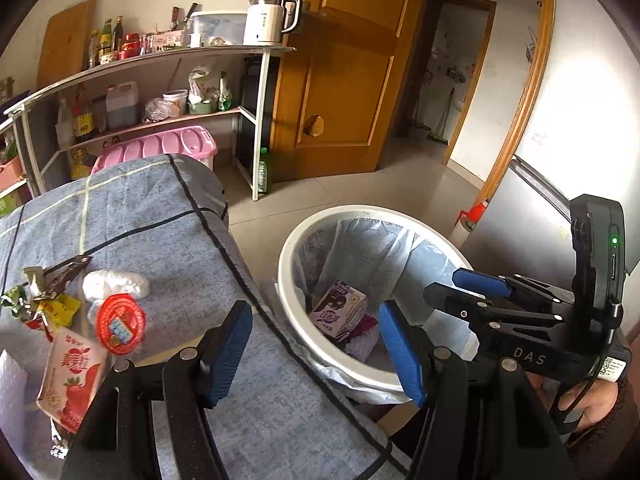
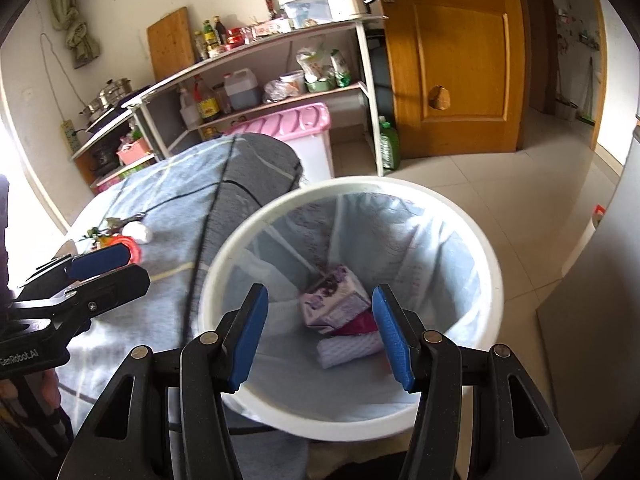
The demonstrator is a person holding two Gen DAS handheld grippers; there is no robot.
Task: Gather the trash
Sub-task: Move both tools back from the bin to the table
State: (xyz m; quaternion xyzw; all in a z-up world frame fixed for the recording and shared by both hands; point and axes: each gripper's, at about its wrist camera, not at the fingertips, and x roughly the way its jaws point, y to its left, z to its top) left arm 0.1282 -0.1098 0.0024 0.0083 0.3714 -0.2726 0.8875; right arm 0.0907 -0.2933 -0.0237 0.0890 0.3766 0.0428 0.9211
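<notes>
- The right tool (image 2: 320,336), black with blue pads, hangs over the mouth of the bin with its jaws apart and nothing between them.
- The left tool (image 1: 316,354), of the same make, stands with its jaws apart and empty over the near edge of the bench, at the gap between bench and bin.
- A round white plastic waste bin (image 2: 494,280) lined with a pale translucent bag stands on the tiled floor, just beside the bench.
- At the bottom of the bin lie a purple printed carton (image 2: 332,298), a white textured pad (image 2: 350,350) and something dark red between them.
- The bench (image 1: 192,264), draped in a blue-grey cloth with dark and pale stripes, carries the rest of the trash near its left side.
- Nearest there is a red-and-white strawberry drink pouch (image 1: 70,384), then a round red foil lid (image 1: 120,326) touching it.
- Beyond the lid sit a crumpled white plastic wad (image 1: 116,284) and a heap of yellow, green and brown wrappers (image 1: 44,296).
- Past the bench stands a pink-lidded plastic storage box (image 1: 160,148), on the floor under a white-framed shelf.
- The shelf (image 1: 260,120) holds bottles, jars and bags, with a white electric kettle (image 1: 268,20) on top.
- A brown wooden door (image 1: 340,80) stands open at the back.
</notes>
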